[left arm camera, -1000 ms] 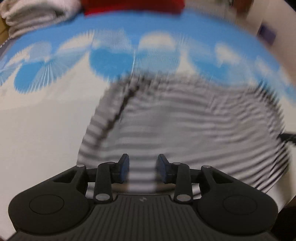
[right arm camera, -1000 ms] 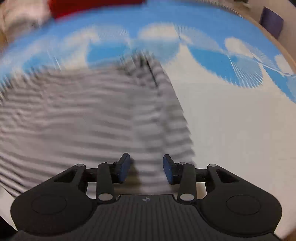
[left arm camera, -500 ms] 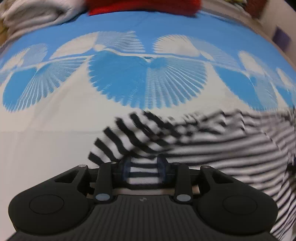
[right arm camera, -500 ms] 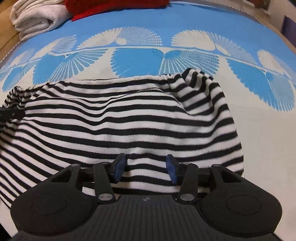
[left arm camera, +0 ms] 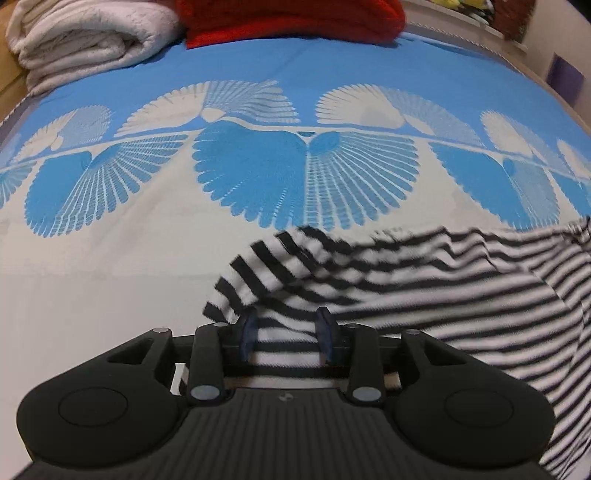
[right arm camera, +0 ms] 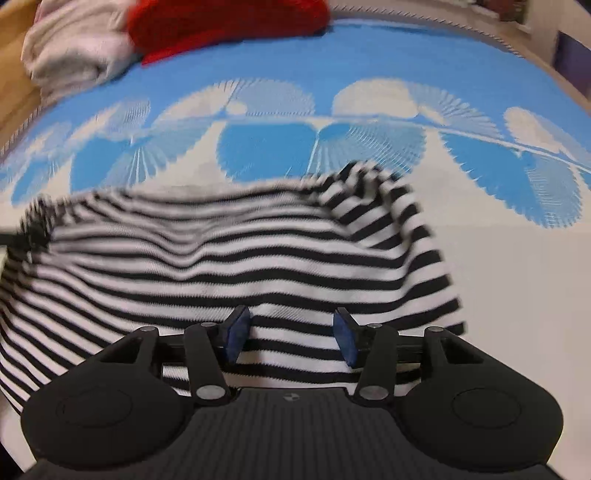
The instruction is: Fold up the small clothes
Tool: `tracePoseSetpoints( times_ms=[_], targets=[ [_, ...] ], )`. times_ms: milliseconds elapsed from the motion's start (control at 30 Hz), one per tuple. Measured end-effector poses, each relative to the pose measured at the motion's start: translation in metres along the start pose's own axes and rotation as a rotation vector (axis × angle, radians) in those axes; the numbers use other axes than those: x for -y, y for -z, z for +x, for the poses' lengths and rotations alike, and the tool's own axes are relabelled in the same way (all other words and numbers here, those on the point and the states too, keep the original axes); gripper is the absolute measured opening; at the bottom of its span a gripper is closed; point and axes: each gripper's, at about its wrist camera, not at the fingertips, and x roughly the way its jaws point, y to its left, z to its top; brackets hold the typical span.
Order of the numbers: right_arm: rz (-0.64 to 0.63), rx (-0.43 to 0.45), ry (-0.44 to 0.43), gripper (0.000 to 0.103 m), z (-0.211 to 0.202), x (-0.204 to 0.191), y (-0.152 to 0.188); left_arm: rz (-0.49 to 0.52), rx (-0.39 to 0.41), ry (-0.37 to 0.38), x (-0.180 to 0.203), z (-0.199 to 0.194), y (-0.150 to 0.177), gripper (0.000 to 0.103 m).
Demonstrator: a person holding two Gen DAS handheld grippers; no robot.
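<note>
A black-and-white striped garment (left arm camera: 424,288) lies on the blue-and-cream patterned bed cover (left arm camera: 110,258). It fills the lower right of the left wrist view and the lower left and middle of the right wrist view (right arm camera: 221,266). My left gripper (left arm camera: 287,332) is open, its blue pads either side of the garment's left near edge. My right gripper (right arm camera: 290,334) is open wide over the garment's right near edge. A sleeve lies folded over at each side. The garment lies flat and slack; neither gripper grips it.
A folded cream blanket (left arm camera: 85,40) and a red cloth (left arm camera: 288,18) lie at the far edge of the bed; both also show in the right wrist view, the blanket (right arm camera: 74,55) left of the red cloth (right arm camera: 229,22). The bed's right edge curves away at far right.
Both grippers swept the garment down onto the bed and pulled back toward its near edge. The blur is mostly gone. The right gripper has opened wider.
</note>
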Motion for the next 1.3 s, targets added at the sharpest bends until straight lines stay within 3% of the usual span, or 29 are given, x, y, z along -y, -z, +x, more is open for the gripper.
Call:
tracePoseSetpoints(
  times_ms=[167, 367, 600, 733, 833, 967, 1067, 1100, 1167, 1233, 1300],
  targets=[
    [0.070, 0.049, 0.046, 0.052, -0.026, 0.026, 0.007, 0.031, 0.060, 0.041, 0.019, -0.026, 0.003, 0.038],
    [0.179, -0.047, 0.134, 0.052, -0.027, 0.069, 0.020, 0.067, 0.100, 0.139, 0.053, -0.046, 0.006, 0.038],
    [0.166, -0.111, 0.162, 0.052, -0.020, 0.080, 0.031, 0.119, 0.078, 0.159, 0.087, -0.036, 0.010, 0.038],
    [0.130, -0.146, 0.194, 0.054, -0.012, 0.079, 0.035, 0.138, 0.002, 0.126, 0.094, -0.006, 0.014, 0.038],
    [0.150, -0.124, 0.184, 0.054, -0.020, 0.080, 0.035, 0.136, -0.009, 0.126, 0.090, -0.011, 0.020, 0.038],
    [0.161, -0.056, 0.104, 0.054, -0.047, 0.079, 0.038, 0.060, 0.015, 0.236, 0.072, -0.061, 0.027, 0.038],
    [0.077, -0.111, 0.038, 0.054, -0.050, 0.072, 0.049, 0.044, -0.031, 0.275, 0.069, -0.078, 0.047, 0.041],
    [0.026, -0.152, 0.052, 0.054, -0.046, 0.068, 0.056, 0.058, -0.062, 0.277, 0.071, -0.074, 0.059, 0.047],
    [-0.096, -0.237, 0.121, 0.055, -0.034, 0.059, 0.071, 0.156, -0.170, 0.227, 0.082, -0.052, 0.084, 0.048],
    [-0.158, -0.209, 0.138, 0.055, -0.037, 0.053, 0.076, 0.258, -0.141, 0.154, 0.092, -0.054, 0.095, 0.046],
    [-0.168, -0.121, 0.151, 0.054, -0.055, 0.051, 0.074, 0.247, -0.078, 0.112, 0.093, -0.084, 0.089, 0.047]
  ],
)
